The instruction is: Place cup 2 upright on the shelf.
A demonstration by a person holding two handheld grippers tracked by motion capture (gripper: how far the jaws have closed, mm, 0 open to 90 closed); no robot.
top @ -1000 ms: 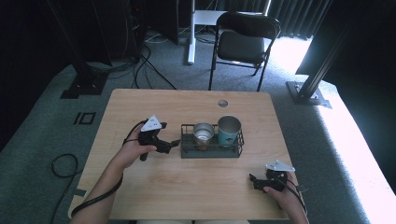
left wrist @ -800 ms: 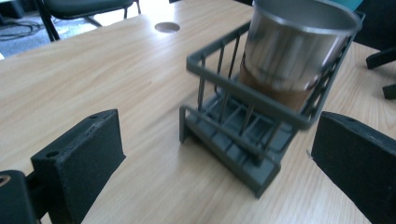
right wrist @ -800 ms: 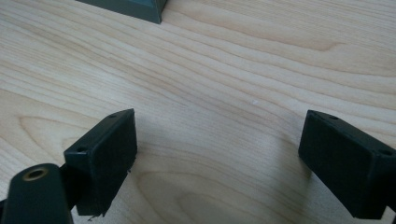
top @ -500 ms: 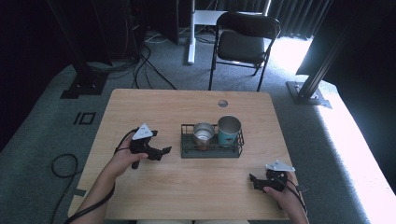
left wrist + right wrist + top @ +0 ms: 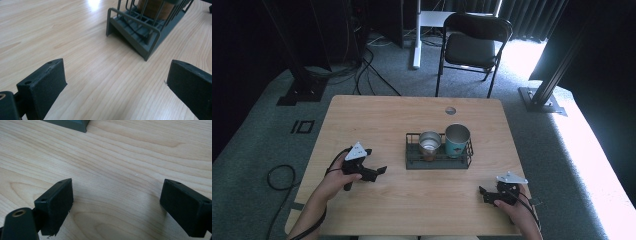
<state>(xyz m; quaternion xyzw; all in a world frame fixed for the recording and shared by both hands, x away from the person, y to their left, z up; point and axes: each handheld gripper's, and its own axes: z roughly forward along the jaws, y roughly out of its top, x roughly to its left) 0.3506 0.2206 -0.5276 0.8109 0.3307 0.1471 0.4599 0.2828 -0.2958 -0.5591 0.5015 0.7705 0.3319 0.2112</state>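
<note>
A dark wire rack [image 5: 412,159] stands in the middle of the wooden table [image 5: 377,115]. It holds a steel cup with a brown band [image 5: 430,142] and a taller teal cup [image 5: 457,137]. My left gripper [image 5: 380,172] sits left of the rack, open, its jaws pointing at the rack's corner [image 5: 140,32] with nothing between them. My right gripper [image 5: 482,192] rests near the front right of the table, open over bare wood [image 5: 117,190]. A corner of the rack [image 5: 75,125] shows at the top of the right gripper view.
A round cable hole [image 5: 450,110] is in the table's far side. A black folding chair [image 5: 472,47] stands beyond the table. Cables [image 5: 277,175] lie on the grey carpet at the left.
My left gripper has drawn back from the rack, leftward and toward the table's front. The right gripper has stayed put.
</note>
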